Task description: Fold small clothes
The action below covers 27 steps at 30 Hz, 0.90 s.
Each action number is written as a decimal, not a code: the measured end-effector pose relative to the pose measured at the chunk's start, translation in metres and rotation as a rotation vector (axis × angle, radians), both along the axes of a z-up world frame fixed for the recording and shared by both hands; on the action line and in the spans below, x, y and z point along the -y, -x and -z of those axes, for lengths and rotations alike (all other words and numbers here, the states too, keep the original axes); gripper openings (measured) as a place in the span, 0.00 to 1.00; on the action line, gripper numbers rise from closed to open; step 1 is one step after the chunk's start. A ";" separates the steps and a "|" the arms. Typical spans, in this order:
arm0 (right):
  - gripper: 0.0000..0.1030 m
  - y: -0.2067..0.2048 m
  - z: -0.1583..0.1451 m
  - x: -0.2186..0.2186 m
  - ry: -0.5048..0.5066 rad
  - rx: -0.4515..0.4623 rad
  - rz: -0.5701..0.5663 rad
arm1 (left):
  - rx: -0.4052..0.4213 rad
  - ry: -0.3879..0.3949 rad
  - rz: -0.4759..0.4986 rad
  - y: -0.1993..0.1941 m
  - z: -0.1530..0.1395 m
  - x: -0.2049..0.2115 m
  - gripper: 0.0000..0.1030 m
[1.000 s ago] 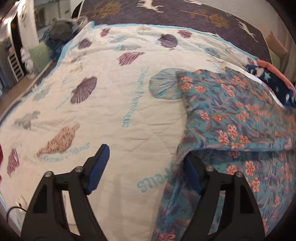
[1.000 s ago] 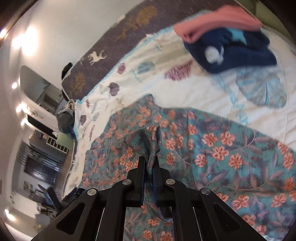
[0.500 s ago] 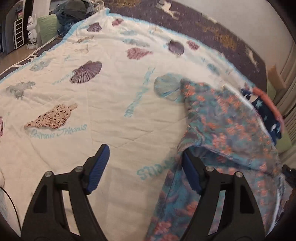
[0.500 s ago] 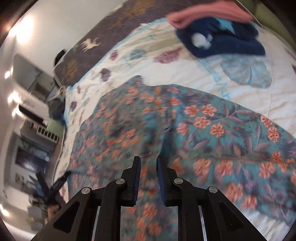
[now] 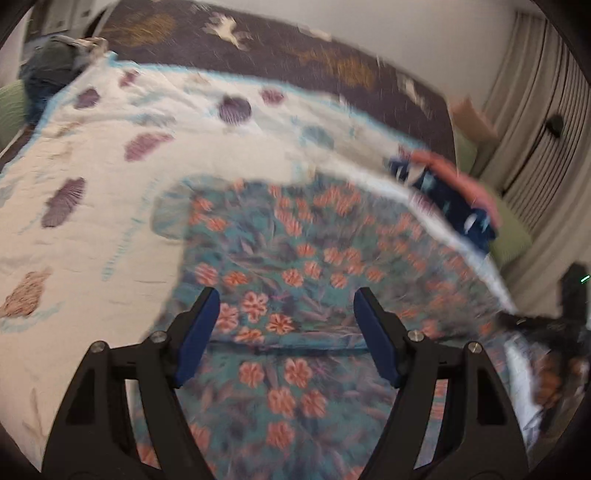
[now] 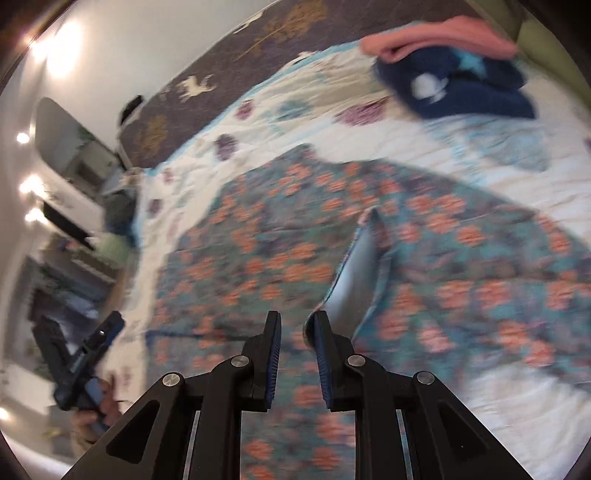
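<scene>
Spread across a shell-print quilt (image 5: 110, 155) on a bed: a teal garment with orange flowers (image 5: 295, 258), filling the centre and lower right of the left wrist frame, one folded edge running straight across just beyond the pads. Left tongs (image 5: 286, 325) at the bottom of that frame, spread wide above the fabric, blue pads clear of it, nothing pinched. In the right wrist frame, right tongs (image 6: 297, 341) at bottom centre, parted by a narrow gap with nothing between the pads; floral garment (image 6: 258, 258) directly beyond, a pale flap of its underside (image 6: 354, 273) turned up just right of the tips. Upper right of both frames: a folded stack, navy garment with white marks (image 6: 461, 88) under a pink garment (image 6: 443, 35), near the quilt's edge and well apart from the floral piece. Dark blanket with deer and tree figures (image 5: 258, 48) along the top. Lower left of the right wrist frame: the other tool in a hand (image 6: 99, 410). Heavy motion blur throughout.
</scene>
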State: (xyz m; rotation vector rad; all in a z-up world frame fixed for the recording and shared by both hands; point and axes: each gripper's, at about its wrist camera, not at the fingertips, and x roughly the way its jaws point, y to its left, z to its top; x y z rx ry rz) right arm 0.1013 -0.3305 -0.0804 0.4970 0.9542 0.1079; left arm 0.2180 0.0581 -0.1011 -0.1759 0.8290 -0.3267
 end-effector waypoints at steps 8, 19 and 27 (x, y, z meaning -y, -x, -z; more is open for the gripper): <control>0.18 0.014 0.023 0.043 -0.163 -0.043 0.057 | -0.081 -0.124 -0.077 -0.016 0.024 -0.006 0.72; 0.17 0.049 0.011 0.051 -0.067 0.016 0.165 | -0.029 0.012 0.019 0.021 -0.018 0.026 0.70; 0.19 0.152 0.021 0.128 -0.138 0.012 0.449 | -0.054 0.012 0.266 0.038 -0.015 0.138 0.70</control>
